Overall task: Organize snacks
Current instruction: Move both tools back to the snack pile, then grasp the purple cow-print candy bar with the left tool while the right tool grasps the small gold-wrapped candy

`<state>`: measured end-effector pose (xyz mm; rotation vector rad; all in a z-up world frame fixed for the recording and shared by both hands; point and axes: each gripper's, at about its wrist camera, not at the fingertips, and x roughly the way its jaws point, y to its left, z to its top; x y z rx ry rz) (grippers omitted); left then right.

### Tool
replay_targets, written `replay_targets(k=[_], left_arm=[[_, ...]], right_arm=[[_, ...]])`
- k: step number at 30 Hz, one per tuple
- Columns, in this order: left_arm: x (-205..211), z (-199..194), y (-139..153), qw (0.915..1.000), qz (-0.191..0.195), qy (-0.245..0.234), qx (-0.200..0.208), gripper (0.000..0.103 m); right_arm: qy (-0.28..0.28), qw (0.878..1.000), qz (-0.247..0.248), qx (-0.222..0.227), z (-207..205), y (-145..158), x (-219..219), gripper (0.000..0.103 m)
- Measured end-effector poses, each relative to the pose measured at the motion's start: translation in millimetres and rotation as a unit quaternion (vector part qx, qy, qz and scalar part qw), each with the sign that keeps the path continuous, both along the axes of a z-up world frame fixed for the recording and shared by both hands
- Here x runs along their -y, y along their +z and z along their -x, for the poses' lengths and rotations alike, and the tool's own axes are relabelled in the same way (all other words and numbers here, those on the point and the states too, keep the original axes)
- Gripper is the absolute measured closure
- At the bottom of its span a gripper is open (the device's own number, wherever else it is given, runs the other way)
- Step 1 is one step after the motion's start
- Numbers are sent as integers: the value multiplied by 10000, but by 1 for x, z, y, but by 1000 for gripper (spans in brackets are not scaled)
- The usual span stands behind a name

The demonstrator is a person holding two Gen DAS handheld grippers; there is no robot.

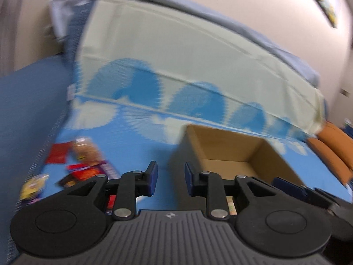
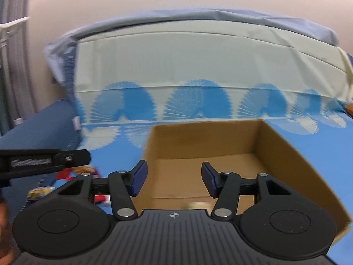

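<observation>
An open cardboard box stands on the blue patterned bed cover; it also shows in the left wrist view. Several snack packets, red, orange and yellow, lie to the left of the box. A small pale item lies on the box floor near its front wall. My left gripper is open and empty, above the cover between the packets and the box. My right gripper is open and empty over the box's front edge. The left gripper's side shows at the left of the right wrist view.
A large pale green and blue cushion leans against the wall behind the box. A dark blue padded edge runs along the left. Orange cushions lie at the right. Both views are blurred by motion.
</observation>
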<state>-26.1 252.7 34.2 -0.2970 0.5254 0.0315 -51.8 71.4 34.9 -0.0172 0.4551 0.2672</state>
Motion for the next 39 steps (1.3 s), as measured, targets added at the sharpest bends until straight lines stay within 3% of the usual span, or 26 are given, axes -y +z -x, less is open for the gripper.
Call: replay_targets(k=[4,6,9,12,14,18,20,23,26,30,34,39], left_arm=[[-44,-1,-12,9940,162,955,-504,74],[-66,-1,-22,9838,100,1525,-943,74],[-94,-7,-44,9615,66,2114,-1754,73],[-107,-11,-65,9432,-21,2342,-2356,70],[-106,-16,-73,9335,-423,2425,-2608,65],[-101,-29,-90,9191,-1046,2364,-2972,64],[-99,-36,-101,9118,-1125,2320,-3195,60],[-100,-39,-112,9074,-1164,2312,-3312,59],[-103,-37,-113,9094,-1081,2348,-3258,59],[-107,-35,-113,9143,-918,2321,-3190,63],[-119,-19,-106,9191,-502,2350,-3123,83],[-123,-5,-94,9279,-70,2286,-2944,86]], right_arm=[[546,9985,-22,-39,10,-5,-39,51],[820,9966,3,-111,13,-10,-58,52],[1292,9909,81,-368,16,-22,-89,52],[1579,9847,277,-681,12,-37,-114,52],[1624,9821,356,-887,7,-47,-126,49],[1457,9783,648,-1325,-11,-73,-145,42],[1376,9750,738,-1578,-21,-85,-151,40],[1290,9694,967,-1852,-27,-105,-155,36],[1308,9623,1047,-2143,-30,-121,-156,36],[1365,9624,1061,-2096,-30,-127,-157,37],[1514,9622,1024,-2018,-29,-125,-155,82],[1678,9605,856,-2046,-24,-117,-149,84]])
